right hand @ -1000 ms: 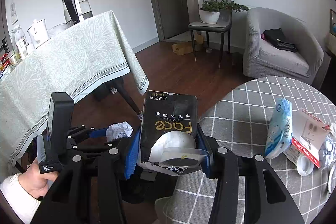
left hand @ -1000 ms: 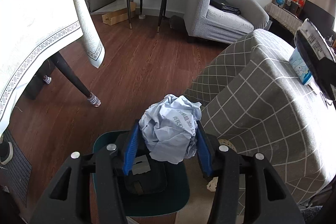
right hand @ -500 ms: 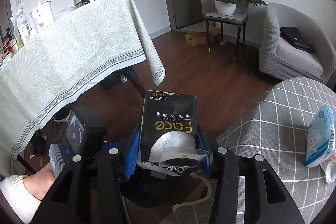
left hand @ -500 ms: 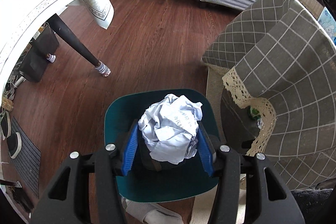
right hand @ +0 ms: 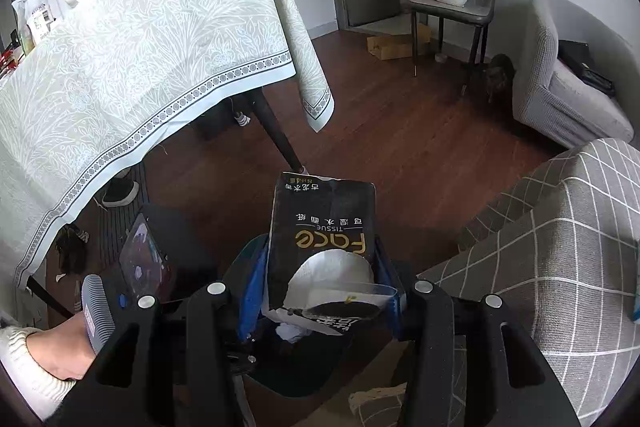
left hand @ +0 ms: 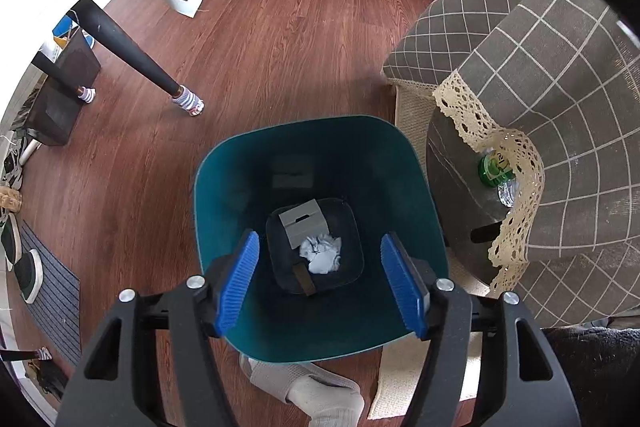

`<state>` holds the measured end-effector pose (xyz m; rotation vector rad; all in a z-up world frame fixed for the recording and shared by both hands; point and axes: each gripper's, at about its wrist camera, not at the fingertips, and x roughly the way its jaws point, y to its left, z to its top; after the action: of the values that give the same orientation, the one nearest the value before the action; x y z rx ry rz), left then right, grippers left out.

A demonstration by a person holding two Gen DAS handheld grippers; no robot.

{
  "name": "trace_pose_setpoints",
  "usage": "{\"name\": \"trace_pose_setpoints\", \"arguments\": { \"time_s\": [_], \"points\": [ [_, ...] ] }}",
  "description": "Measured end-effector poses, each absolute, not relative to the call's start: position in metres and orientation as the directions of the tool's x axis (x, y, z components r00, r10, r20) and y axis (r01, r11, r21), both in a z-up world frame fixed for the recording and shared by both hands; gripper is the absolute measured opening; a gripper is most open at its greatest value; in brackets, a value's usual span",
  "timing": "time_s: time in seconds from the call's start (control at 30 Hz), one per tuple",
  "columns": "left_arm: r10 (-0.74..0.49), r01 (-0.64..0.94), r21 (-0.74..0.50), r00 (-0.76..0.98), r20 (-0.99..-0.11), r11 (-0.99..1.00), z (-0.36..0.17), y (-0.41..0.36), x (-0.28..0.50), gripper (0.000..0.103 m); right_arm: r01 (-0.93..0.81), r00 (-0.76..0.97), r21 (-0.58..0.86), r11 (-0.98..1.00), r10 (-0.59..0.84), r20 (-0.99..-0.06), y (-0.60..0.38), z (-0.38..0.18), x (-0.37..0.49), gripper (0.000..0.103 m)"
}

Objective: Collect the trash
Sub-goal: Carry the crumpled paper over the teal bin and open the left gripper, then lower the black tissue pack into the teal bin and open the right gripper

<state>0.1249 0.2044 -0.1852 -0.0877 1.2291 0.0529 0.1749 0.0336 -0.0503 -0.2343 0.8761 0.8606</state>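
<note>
Fingers [left hand: 236, 283] of the left gripper [left hand: 320, 283] are standing apart over the teal bin [left hand: 224, 187], having just been opening, with nothing between them; the crumpled paper ball [left hand: 322, 255] is lying at the bin's bottom, touching a grey box [left hand: 304, 223] at its 11 o'clock. At the gripper's 6 o'clock a socked foot [left hand: 320, 395] is resting on the wooden floor [left hand: 260, 47]. At 3 o'clock the counter's checked cloth [left hand: 560, 107] is hanging down. In the right wrist view, the right gripper [right hand: 320, 287] is clamping its fingers [right hand: 250, 291] on the black tissue pack [right hand: 324, 235], hovering above the bin [right hand: 296, 379]. At 9 o'clock a hand [right hand: 60, 347] is gripping the left tool's handle. Farther off, at 10 o'clock, a pale patterned tablecloth [right hand: 140, 47] is draping another counter.
</note>
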Motion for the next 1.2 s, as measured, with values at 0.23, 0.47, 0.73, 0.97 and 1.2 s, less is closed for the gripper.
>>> {"name": "trace_pose_setpoints", "arguments": {
  "time_s": [0.23, 0.47, 0.73, 0.97, 1.2],
  "points": [
    [-0.001, -0.125, -0.058, 0.413, -0.911, 0.991, -0.161, 0.221, 0.112, 0.067, -0.743, 0.311, 0.138, 0.655, 0.521, -0.795, 0.055, -0.074, 0.178, 0.049],
    [0.005, -0.166, -0.095, 0.517, -0.856, 0.981, -0.124, 0.242, 0.102, 0.067, -0.744, 0.270, 0.126, 0.656, 0.468, -0.841, 0.078, -0.104, 0.179, 0.049],
    [-0.013, -0.190, -0.164, 0.616, -0.788, 0.968, -0.081, 0.262, 0.091, 0.066, -0.754, 0.204, 0.122, 0.645, 0.407, -0.890, 0.102, -0.145, 0.177, 0.049],
    [0.004, -0.219, -0.189, 0.664, -0.748, 0.957, -0.055, 0.278, 0.083, 0.066, -0.759, 0.126, 0.150, 0.633, 0.369, -0.921, 0.118, -0.178, 0.173, 0.049],
    [-0.004, -0.223, -0.229, 0.708, -0.706, 0.948, -0.031, 0.293, 0.073, 0.066, -0.780, 0.102, 0.109, 0.616, 0.297, -0.950, 0.129, -0.204, 0.160, 0.049]
  ]
}}
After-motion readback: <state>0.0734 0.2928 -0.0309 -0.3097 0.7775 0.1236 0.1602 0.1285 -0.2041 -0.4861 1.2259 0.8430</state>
